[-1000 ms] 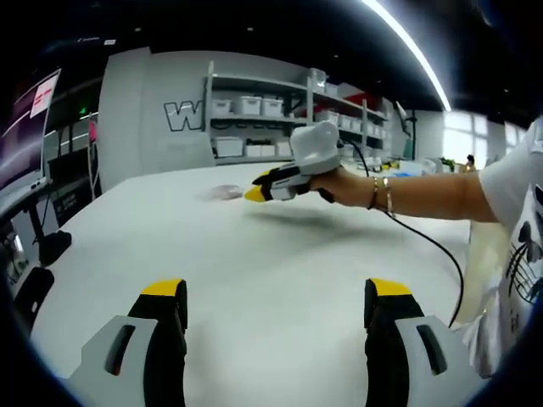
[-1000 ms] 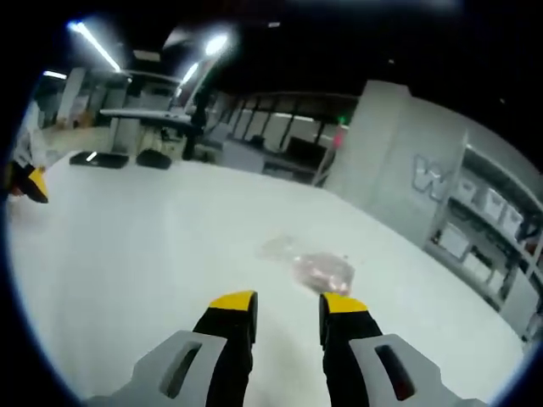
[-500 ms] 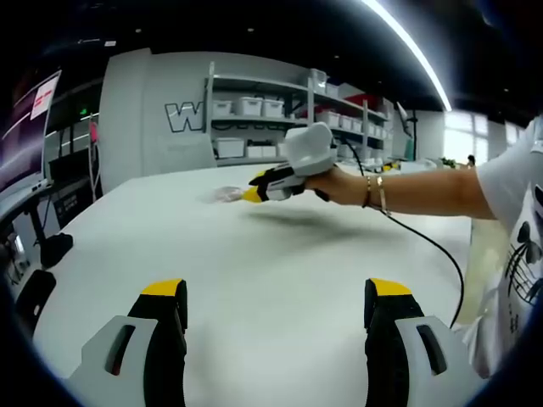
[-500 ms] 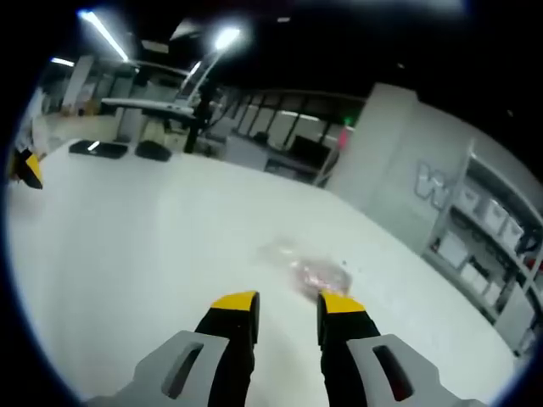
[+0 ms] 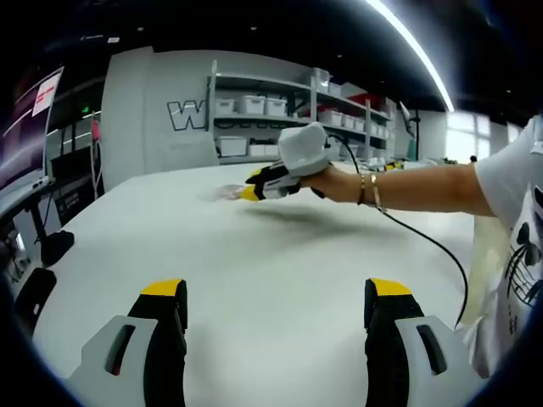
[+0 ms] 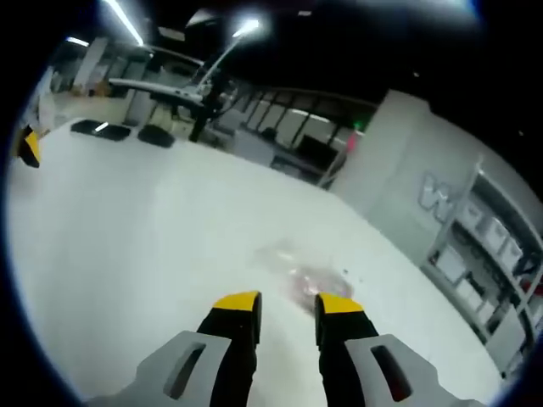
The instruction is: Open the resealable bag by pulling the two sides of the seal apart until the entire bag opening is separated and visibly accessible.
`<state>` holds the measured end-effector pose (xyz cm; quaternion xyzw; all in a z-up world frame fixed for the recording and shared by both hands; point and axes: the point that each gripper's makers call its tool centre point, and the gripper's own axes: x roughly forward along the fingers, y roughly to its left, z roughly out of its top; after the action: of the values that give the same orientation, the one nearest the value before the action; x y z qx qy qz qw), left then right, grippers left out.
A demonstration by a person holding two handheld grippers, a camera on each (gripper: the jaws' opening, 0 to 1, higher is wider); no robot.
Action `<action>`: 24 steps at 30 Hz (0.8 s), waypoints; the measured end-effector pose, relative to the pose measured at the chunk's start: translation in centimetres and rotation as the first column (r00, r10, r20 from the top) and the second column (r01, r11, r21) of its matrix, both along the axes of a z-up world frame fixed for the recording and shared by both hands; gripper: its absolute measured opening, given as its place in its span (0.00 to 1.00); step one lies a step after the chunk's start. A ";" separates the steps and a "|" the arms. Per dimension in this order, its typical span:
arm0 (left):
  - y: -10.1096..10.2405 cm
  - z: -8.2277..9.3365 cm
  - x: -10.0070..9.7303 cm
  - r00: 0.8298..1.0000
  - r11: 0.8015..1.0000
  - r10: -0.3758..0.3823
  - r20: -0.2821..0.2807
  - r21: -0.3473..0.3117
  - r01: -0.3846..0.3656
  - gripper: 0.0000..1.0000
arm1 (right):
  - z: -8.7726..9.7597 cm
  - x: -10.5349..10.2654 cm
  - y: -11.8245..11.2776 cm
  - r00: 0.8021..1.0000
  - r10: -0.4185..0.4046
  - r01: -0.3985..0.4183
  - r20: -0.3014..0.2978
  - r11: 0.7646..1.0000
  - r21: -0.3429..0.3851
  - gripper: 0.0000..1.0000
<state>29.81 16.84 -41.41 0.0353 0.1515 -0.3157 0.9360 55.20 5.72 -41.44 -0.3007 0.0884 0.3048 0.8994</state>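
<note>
Left gripper view: a white table [image 5: 254, 280] runs toward shelving [image 5: 280, 110] with bins; the left gripper [image 5: 276, 292] has jaws spread wide. Ahead of them, the right gripper [image 5: 248, 192] has moved nearer the bag [image 5: 227, 192].

Right gripper view: jaws narrowly parted, not pinching; the clear resealable bag [image 6: 310, 275], pinkish contents indistinct, lies just beyond the tips, closer than before.

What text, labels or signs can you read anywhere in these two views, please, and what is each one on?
"W": a large outlined letter on the grey wall, also in the right gripper view; the letters after it are hidden behind the shelving.
Red and white sign at the left: print too small to read.
Resealable bag: no legible print.
</note>
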 end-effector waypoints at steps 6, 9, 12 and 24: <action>0.1 -0.1 0.2 1.000 1.000 0.003 -0.003 0.004 -0.003 0.85 | -0.1 0.3 0.0 1.000 0.006 -0.006 0.002 1.000 -0.011 0.22; 0.1 -0.1 0.3 1.000 1.000 0.004 -0.005 0.004 -0.004 0.85 | -0.2 0.4 0.3 1.000 0.019 -0.019 0.009 0.999 -0.027 0.22; -0.1 -0.2 0.3 1.000 1.000 0.000 -0.007 0.006 0.000 0.85 | -0.4 0.7 0.5 1.000 0.026 -0.025 0.013 0.998 -0.050 0.22; 0.2 -0.1 0.6 1.000 1.000 0.006 -0.007 0.006 -0.006 0.85 | -0.4 1.6 1.0 0.997 0.061 -0.054 0.048 0.991 -0.126 0.22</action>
<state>30.39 17.00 -41.49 0.0368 0.1557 -0.3127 0.9363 56.83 6.76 -41.86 -0.3663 0.0754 0.3166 0.8717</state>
